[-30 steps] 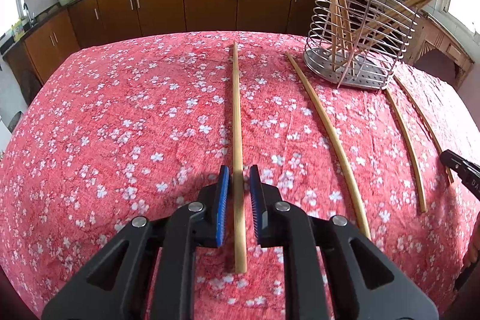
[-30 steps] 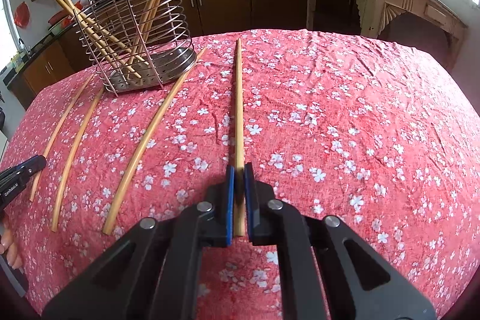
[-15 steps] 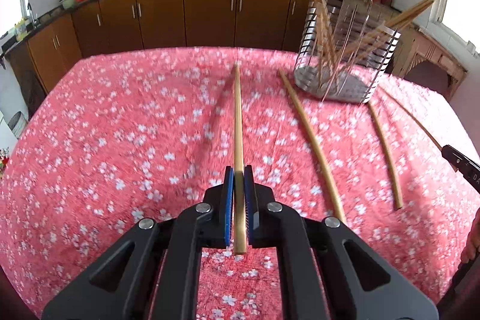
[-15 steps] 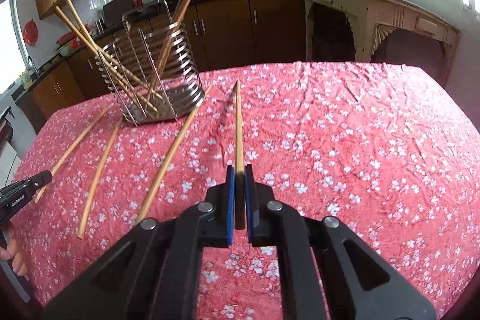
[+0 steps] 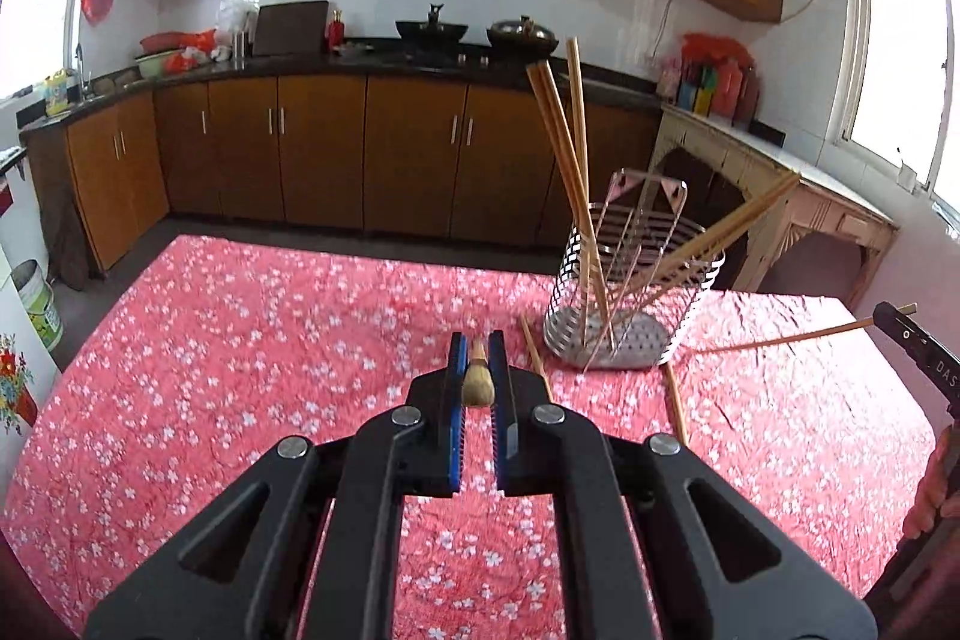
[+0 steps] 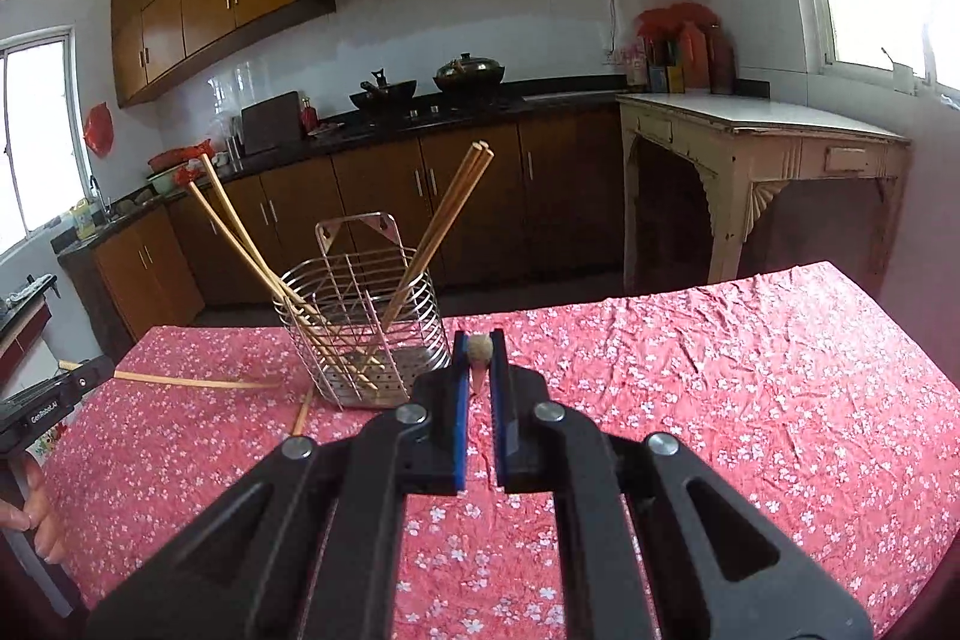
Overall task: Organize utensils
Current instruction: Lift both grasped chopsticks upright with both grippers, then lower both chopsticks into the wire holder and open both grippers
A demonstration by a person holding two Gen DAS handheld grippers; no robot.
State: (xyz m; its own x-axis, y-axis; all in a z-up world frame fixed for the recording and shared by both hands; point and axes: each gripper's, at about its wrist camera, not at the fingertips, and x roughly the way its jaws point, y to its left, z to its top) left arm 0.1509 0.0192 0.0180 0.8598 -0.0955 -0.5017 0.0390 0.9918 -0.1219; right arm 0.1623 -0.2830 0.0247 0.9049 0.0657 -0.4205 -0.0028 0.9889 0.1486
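Observation:
My left gripper point(image 5: 478, 345) is shut on a wooden chopstick point(image 5: 478, 385), held clear of the red floral tablecloth point(image 5: 240, 340) and seen end-on between the blue pads. My right gripper point(image 6: 480, 337) is likewise shut on another chopstick point(image 6: 480, 349). The wire utensil holder point(image 5: 630, 292) stands ahead to the right with several chopsticks leaning in it; in the right wrist view the holder point(image 6: 360, 322) is ahead to the left. Each view shows the other gripper at its edge, the right gripper point(image 5: 900, 325) and the left gripper point(image 6: 90, 376), each with its stick pointing toward the holder.
Loose chopsticks lie on the cloth near the holder's base point(image 5: 675, 400), point(image 5: 534, 352), point(image 6: 302, 418). Brown kitchen cabinets point(image 5: 360, 154) run behind the table, and a cream side table point(image 6: 762, 142) stands at the right. A person's fingers point(image 6: 36, 514) show at the left edge.
The left jaws closed onto their chopstick. Both grippers then rose and tipped upward, lifting both chopsticks off the cloth, and the holder now sits lower in both views.

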